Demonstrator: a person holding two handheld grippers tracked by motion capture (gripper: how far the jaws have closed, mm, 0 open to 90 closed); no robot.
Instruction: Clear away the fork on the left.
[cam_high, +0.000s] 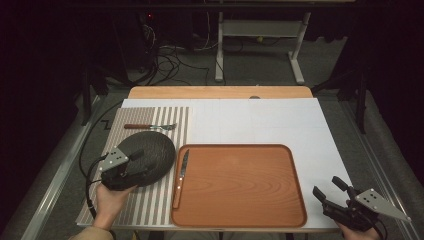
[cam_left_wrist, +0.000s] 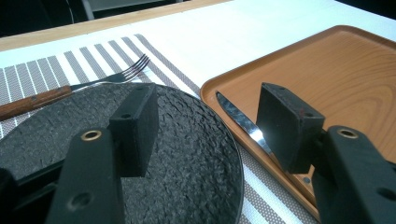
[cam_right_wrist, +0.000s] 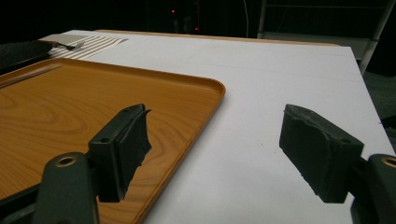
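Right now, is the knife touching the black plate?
Apart. The left gripper view shows striped placemat between the black plate and the knife, which lies in the wooden tray.

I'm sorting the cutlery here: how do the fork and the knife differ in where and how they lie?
The fork lies on the striped placemat, beyond the black plate; the knife lies inside the wooden tray, along its left edge. The fork runs crosswise, tines pointing right; the knife runs lengthwise, blade pointing away from the person. Both have brown wooden handles and lie flat, untouched by either gripper.

dark lab, floor cables (cam_high: 170, 62), table frames (cam_high: 260, 30)
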